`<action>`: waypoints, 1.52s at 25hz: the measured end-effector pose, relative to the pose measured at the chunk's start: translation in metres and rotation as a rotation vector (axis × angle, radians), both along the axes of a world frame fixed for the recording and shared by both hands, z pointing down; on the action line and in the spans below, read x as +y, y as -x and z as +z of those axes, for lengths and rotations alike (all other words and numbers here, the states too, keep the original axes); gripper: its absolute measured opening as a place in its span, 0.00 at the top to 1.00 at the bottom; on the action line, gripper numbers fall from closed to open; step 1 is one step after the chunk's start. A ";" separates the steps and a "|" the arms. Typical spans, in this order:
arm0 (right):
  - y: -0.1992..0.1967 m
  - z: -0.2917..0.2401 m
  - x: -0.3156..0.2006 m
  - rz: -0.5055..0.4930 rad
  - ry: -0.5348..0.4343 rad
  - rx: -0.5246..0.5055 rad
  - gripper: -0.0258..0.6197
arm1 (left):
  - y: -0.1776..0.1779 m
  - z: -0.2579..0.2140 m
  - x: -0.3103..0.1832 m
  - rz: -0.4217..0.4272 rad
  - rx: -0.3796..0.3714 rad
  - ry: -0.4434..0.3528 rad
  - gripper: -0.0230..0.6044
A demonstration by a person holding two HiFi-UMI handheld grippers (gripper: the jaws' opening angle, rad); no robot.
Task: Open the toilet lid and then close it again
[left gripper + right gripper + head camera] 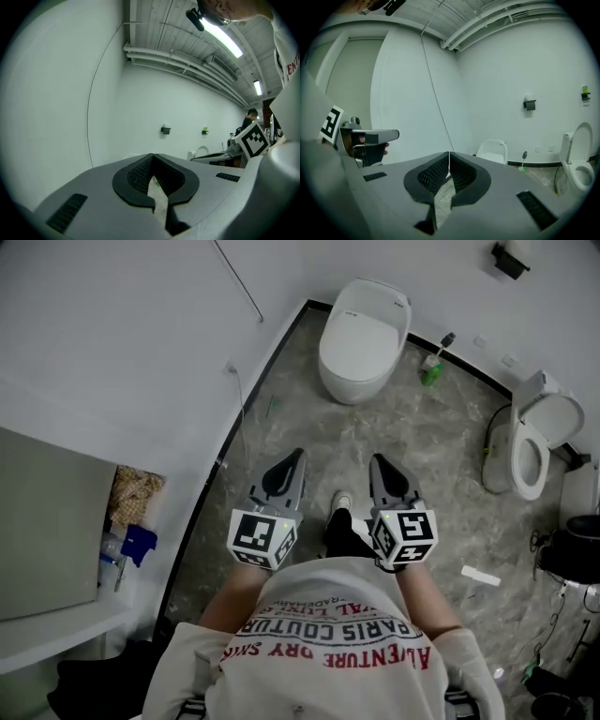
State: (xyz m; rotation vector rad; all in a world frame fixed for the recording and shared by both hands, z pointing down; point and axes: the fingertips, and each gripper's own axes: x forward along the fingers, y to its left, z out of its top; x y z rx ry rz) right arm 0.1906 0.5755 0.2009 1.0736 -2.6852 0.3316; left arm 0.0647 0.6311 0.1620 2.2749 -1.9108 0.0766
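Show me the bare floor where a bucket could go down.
Widest bare patch: grey marbled floor between the closed white oval toilet and the person's white shoe. A second runs between that toilet and the open-lidded white toilet. Crowded: the right edge, with a looped hose, a black rounded object and a white strip.

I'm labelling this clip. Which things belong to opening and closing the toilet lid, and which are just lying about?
Job: closed toilet ahead; left gripper and right gripper, both shut.
Lying about: open toilet; green container; white strip on the floor.
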 end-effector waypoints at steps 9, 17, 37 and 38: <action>0.030 0.025 -0.170 -0.048 0.093 -0.001 0.94 | 0.016 0.019 -0.172 0.001 0.003 0.090 0.95; 0.056 0.039 -0.275 -0.013 0.129 0.000 0.94 | 0.042 0.038 -0.284 0.013 0.008 0.119 0.95; 0.184 0.142 -0.508 0.281 0.210 0.023 0.94 | 0.160 0.180 -0.555 0.425 0.032 0.299 0.95; 0.185 0.153 -0.515 0.285 0.209 0.028 0.94 | 0.163 0.192 -0.564 0.434 0.034 0.297 0.95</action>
